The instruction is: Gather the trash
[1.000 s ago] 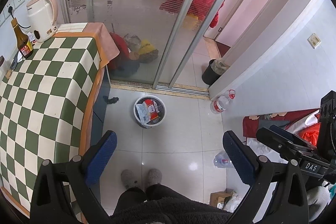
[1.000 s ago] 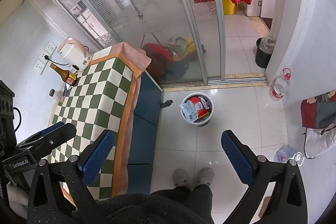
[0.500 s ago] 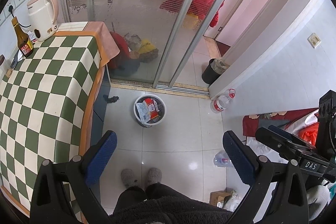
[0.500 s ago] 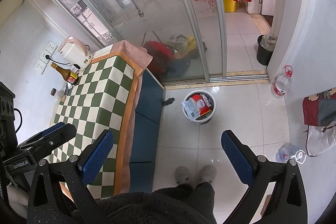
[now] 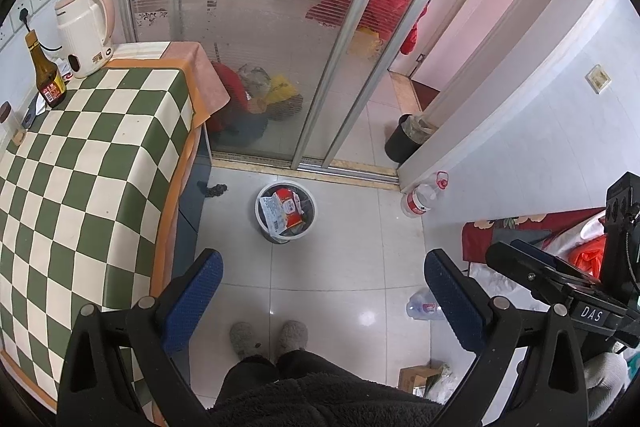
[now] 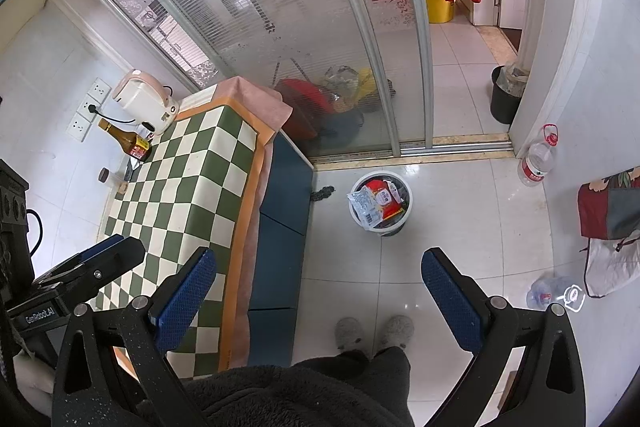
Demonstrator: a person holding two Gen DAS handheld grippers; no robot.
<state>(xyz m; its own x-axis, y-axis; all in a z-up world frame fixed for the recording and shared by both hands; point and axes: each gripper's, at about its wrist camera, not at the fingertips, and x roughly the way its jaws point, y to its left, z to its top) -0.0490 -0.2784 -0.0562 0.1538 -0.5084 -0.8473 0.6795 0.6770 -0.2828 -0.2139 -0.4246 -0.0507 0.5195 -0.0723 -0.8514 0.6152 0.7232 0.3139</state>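
Observation:
A white trash bin (image 5: 285,211) stands on the tiled floor, holding red and white wrappers (image 5: 282,211); it also shows in the right wrist view (image 6: 380,205). My left gripper (image 5: 324,297) is open and empty, high above the floor in front of the bin. My right gripper (image 6: 320,293) is open and empty too, at about the same height. A crushed clear plastic bottle (image 5: 422,307) lies on the floor to the right, also in the right wrist view (image 6: 554,291). A small dark scrap (image 5: 216,190) lies by the table's base.
A table with a green-and-white checked cloth (image 5: 80,179) fills the left, with a kettle (image 5: 86,29) and a brown bottle (image 5: 46,71). A glass sliding door (image 5: 260,27) is behind. A large water bottle (image 5: 422,197), a black bin (image 5: 406,139) and a cardboard box (image 5: 418,377) are on the right. My slippers (image 5: 268,339) are below.
Both views have shifted only slightly; the bin sits a little lower and to the right in the right wrist view. Both grippers stay open and empty.

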